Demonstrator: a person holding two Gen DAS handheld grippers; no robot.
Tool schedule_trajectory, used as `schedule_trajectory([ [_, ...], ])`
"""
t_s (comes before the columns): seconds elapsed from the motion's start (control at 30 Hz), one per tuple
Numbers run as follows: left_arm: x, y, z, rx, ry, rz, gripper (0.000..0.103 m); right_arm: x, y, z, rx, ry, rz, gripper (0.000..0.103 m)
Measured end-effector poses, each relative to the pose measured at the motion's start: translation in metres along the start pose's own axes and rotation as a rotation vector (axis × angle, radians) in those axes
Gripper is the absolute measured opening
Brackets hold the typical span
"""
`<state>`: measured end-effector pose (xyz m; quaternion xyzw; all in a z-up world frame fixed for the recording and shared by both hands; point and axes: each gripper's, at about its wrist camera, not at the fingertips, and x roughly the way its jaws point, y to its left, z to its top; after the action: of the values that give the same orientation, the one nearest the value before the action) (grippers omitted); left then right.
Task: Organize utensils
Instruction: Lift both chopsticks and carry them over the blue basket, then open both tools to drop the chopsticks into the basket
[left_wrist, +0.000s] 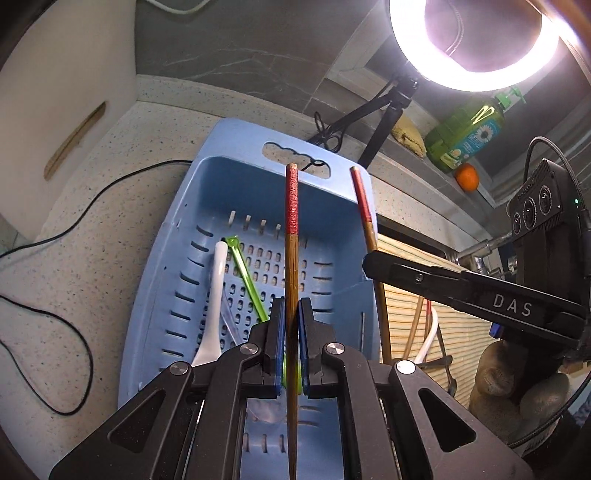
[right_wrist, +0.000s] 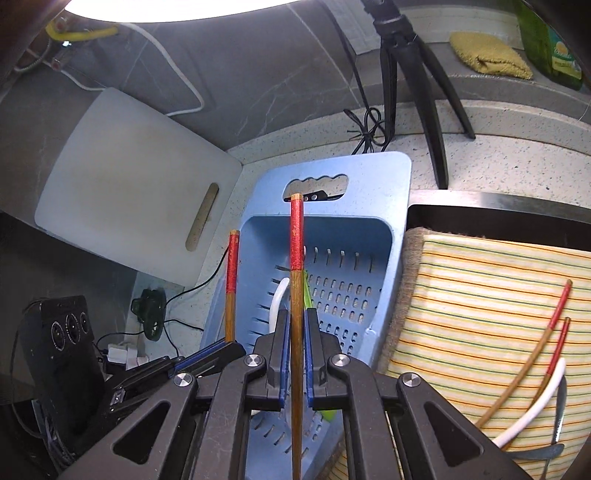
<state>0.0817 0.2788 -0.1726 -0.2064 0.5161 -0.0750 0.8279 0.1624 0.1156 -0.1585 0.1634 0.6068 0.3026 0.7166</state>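
Left wrist view: both grippers clamped on one chopstick each, over the blue basket.

Left gripper has its blue pads pinched on a chopstick, mid-shaft, red-wrapped end pointing far. Right gripper is clamped the same way on the second chopstick. Both sit above the blue basket, a slotted plastic tray on speckled counter, already holding a white spoon and a green utensil. More chopsticks and a white spoon lie on the striped cloth at right. Judgement: sticks are light, stiff, smooth bamboo, thin and round, so they'll pivot or slip in flat pads; mid-shaft hold is right, release low over basket.
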Motion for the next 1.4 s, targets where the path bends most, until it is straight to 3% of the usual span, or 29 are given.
schedule_trajectory([
  [0.57,0.028,0.009,0.006,-0.039,0.065,0.028,0.006,0.038,-0.010,0.007,0.018,0.060,-0.032,0.007],
  [0.7,0.027,0.011,0.006,-0.051,0.062,0.036,0.013,0.035,-0.009,0.008,0.014,0.056,-0.035,0.009],
  [1.4,-0.002,-0.015,-0.011,-0.029,0.018,0.073,0.013,-0.011,-0.014,-0.001,-0.077,0.029,-0.009,0.013],
])
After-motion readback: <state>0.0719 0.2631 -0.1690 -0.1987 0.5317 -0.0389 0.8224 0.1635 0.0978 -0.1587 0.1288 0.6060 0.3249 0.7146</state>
